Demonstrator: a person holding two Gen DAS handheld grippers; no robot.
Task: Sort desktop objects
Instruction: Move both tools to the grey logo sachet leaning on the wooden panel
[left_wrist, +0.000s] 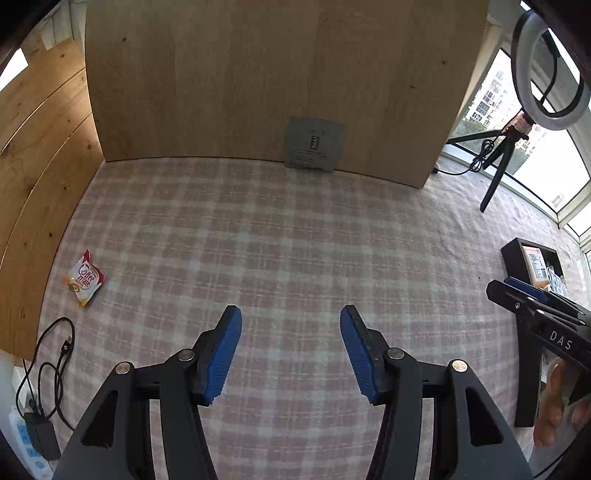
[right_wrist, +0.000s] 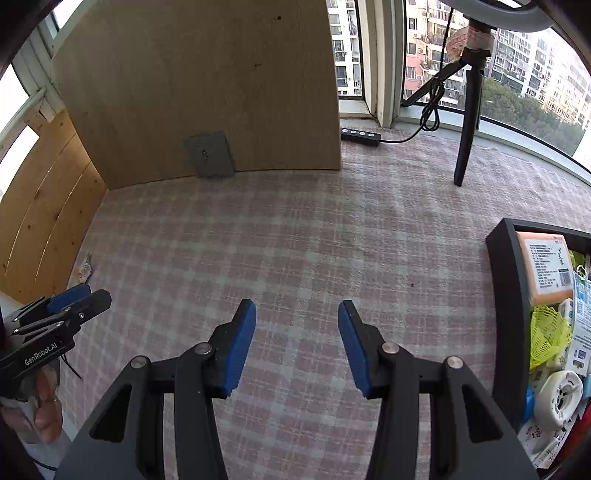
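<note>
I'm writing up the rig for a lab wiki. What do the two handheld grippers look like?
Both match: the left gripper and right gripper have matte black linkage arms with round silver pivot pins and ribbed blue finger pads. Seen side-on, the right gripper's body reads "DAS" in white and the left's reads "GenRobot.AI". Bare fingers of the person's hand wrap the handle; no sleeve shows.

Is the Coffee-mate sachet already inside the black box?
No, the Coffee-mate sachet lies on the checked cloth, far from the black box.
</note>
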